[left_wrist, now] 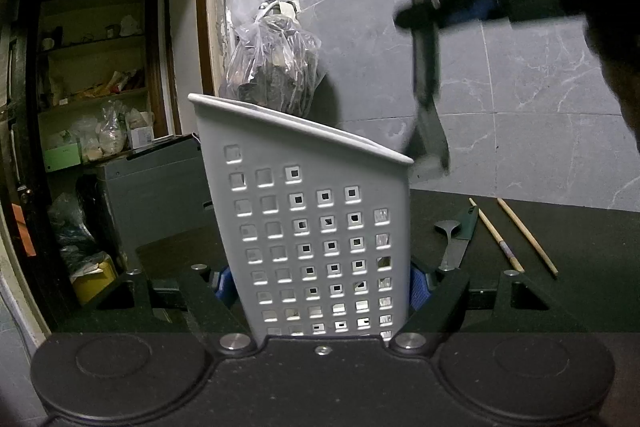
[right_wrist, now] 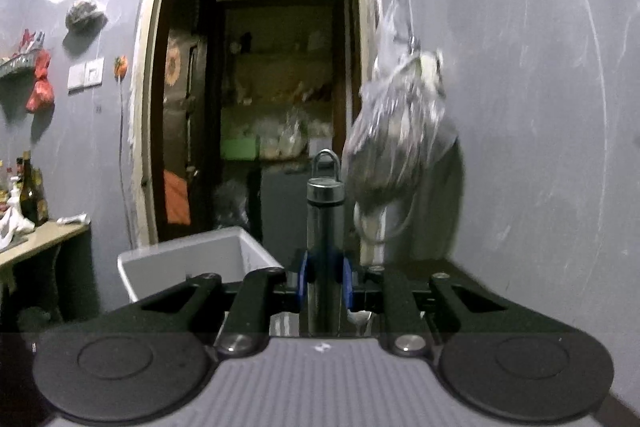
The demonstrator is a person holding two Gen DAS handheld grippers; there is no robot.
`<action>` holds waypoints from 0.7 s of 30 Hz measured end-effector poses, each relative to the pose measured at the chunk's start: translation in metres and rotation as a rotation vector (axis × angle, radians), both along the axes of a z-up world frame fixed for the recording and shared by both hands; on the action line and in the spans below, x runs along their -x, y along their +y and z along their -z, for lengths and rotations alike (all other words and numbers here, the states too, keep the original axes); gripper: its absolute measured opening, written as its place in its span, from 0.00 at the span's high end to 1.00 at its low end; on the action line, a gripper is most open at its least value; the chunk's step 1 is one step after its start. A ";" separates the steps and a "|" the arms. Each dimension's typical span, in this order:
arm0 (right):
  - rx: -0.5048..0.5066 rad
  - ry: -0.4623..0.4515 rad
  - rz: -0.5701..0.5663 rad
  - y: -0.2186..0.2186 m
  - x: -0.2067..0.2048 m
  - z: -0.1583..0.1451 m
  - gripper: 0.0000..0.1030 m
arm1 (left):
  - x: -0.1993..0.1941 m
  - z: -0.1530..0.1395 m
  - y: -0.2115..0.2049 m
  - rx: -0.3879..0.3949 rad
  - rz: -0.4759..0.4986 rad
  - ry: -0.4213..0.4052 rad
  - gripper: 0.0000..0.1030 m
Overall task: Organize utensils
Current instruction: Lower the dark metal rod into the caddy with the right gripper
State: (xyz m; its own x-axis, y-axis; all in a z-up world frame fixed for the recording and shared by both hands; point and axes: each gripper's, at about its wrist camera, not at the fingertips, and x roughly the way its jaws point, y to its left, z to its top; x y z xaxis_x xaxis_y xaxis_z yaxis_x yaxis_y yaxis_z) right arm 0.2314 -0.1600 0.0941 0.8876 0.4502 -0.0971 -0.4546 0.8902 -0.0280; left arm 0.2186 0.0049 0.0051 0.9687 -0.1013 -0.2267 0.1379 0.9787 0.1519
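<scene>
The left hand-held gripper [left_wrist: 320, 287] clamps the perforated grey utensil holder [left_wrist: 308, 227] upright on the tabletop [left_wrist: 580, 247]; above its rim, the right hand-held gripper [right_wrist: 325, 279] grips a blurred knife [left_wrist: 426, 67]. Only the left wrist view shows chopsticks [left_wrist: 516, 237] beyond.

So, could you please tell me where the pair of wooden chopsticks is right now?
In the left wrist view, the wooden chopsticks lie on the dark table at lower right, just right of a flat utensil and well right of the white perforated holder.
</scene>
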 end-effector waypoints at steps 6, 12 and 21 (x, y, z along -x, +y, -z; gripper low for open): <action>-0.013 -0.143 0.031 0.013 0.009 -0.033 0.81 | 0.000 0.000 0.000 -0.001 0.000 0.000 0.24; -0.023 -0.225 -0.026 0.032 0.015 -0.047 0.81 | 0.000 0.000 0.000 -0.001 -0.001 -0.001 0.24; -0.016 -0.142 -0.156 0.059 0.007 -0.034 0.81 | 0.000 0.000 0.000 -0.001 -0.002 -0.001 0.24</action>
State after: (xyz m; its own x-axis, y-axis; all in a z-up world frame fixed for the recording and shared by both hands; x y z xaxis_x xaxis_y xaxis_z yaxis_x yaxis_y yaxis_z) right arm 0.2248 -0.1008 0.1284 0.8112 0.5838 0.0325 -0.5795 0.8101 -0.0882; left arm 0.2185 0.0047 0.0052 0.9690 -0.0995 -0.2263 0.1363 0.9788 0.1530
